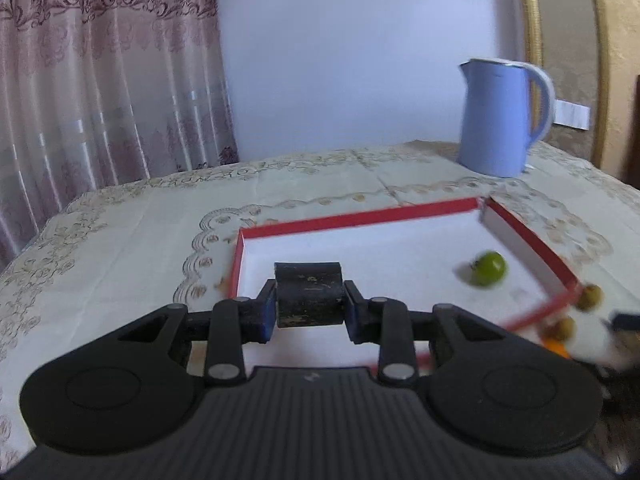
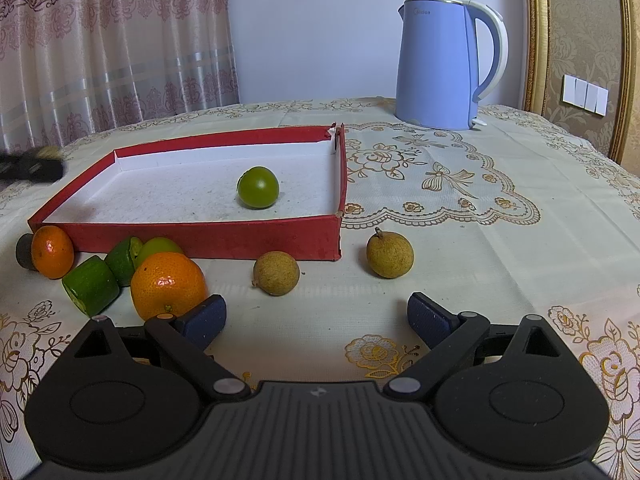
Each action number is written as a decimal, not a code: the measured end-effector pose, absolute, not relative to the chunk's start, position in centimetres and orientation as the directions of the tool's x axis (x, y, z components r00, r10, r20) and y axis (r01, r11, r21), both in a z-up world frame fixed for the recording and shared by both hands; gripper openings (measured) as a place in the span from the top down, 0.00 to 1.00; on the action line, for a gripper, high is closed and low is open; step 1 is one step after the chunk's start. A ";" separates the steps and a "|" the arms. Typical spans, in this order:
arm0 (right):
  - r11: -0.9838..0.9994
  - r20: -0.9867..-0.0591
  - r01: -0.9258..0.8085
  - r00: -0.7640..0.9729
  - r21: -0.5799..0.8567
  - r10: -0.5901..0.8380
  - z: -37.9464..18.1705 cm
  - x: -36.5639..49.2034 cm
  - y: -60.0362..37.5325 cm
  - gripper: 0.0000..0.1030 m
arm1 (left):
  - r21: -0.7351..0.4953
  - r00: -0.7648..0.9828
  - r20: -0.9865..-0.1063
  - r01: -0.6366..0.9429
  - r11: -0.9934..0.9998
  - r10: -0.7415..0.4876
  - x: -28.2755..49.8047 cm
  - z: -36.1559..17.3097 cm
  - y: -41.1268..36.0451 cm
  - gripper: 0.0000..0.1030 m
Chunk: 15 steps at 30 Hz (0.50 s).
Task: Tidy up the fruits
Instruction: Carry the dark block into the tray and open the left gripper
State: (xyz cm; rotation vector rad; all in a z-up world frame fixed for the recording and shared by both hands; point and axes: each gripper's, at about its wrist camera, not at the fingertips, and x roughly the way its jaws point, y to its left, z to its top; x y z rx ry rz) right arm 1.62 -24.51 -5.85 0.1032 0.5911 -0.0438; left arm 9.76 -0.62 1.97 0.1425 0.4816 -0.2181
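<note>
A red box [image 2: 200, 236] with a white inside lies on the table and holds one green round fruit [image 2: 258, 187]. In front of it lie a large orange [image 2: 168, 285], a small orange [image 2: 52, 251], green cucumber chunks [image 2: 91, 285], a green fruit [image 2: 158, 246], two brown longans [image 2: 276, 273] [image 2: 389, 255] and a dark piece [image 2: 24, 251]. My right gripper [image 2: 316, 320] is open and empty, just short of the fruits. My left gripper [image 1: 309, 307] is shut on a black cylindrical chunk [image 1: 309, 294] above the box [image 1: 360, 220]; the green fruit [image 1: 488, 269] shows in its view.
A blue electric kettle [image 2: 440, 64] stands at the back right of the table. A patterned tablecloth [image 2: 460, 184] covers the table. A curtain [image 2: 100, 40] hangs behind on the left, a gold-framed wall panel on the right.
</note>
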 end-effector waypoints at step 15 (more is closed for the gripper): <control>0.994 -0.563 0.070 0.827 0.080 -0.013 -5.9 1.7 -24.5 0.04 | 0.109 0.799 -0.597 0.172 0.979 -0.073 17.0 -2.0 -0.9 0.59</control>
